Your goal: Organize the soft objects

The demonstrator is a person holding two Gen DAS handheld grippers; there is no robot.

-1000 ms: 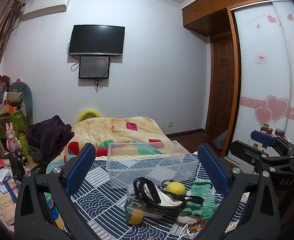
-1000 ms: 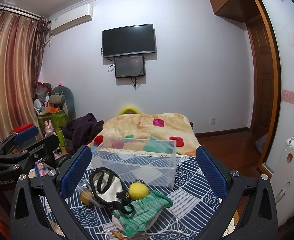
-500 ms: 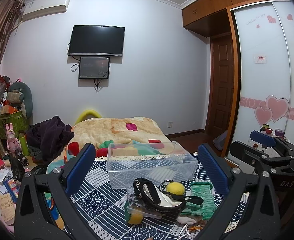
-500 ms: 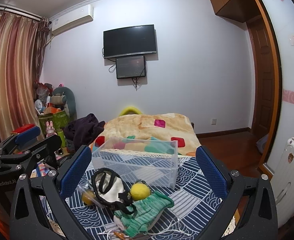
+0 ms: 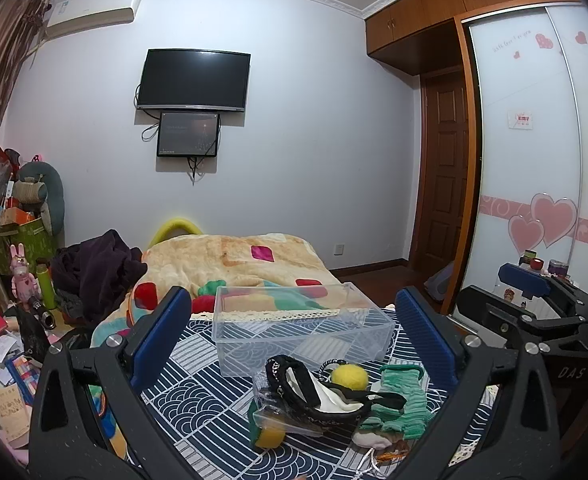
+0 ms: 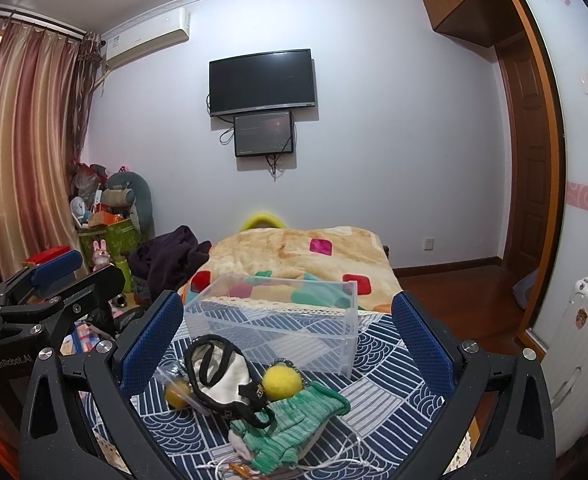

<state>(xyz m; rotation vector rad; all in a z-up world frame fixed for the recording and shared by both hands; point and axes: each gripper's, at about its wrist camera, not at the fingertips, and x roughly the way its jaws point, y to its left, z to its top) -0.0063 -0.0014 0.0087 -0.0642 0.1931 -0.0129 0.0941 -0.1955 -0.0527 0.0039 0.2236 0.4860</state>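
Note:
A heap of soft things lies on the blue patterned cloth (image 5: 198,400): a yellow felt ball (image 5: 349,375) (image 6: 282,384), a black-and-white pouch (image 5: 317,390) (image 6: 222,376), a green knitted piece (image 5: 403,396) (image 6: 294,420) and a second yellow ball in a clear bag (image 5: 270,434) (image 6: 176,394). An empty clear plastic box (image 5: 301,326) (image 6: 274,326) stands just behind the heap. My left gripper (image 5: 294,344) is open and empty above the heap. My right gripper (image 6: 286,344) is open and empty, also above it. Each gripper shows at the edge of the other's view.
A bed with an orange patterned blanket (image 5: 230,256) lies behind the box. Dark clothes (image 5: 94,268) and clutter are piled at the left. A wardrobe with heart stickers (image 5: 533,200) and a white suitcase (image 6: 585,344) stand at the right.
The right gripper's view has shifted slightly, so the heap and box sit a little further right in it. The left gripper has hardly moved. Both stay open.

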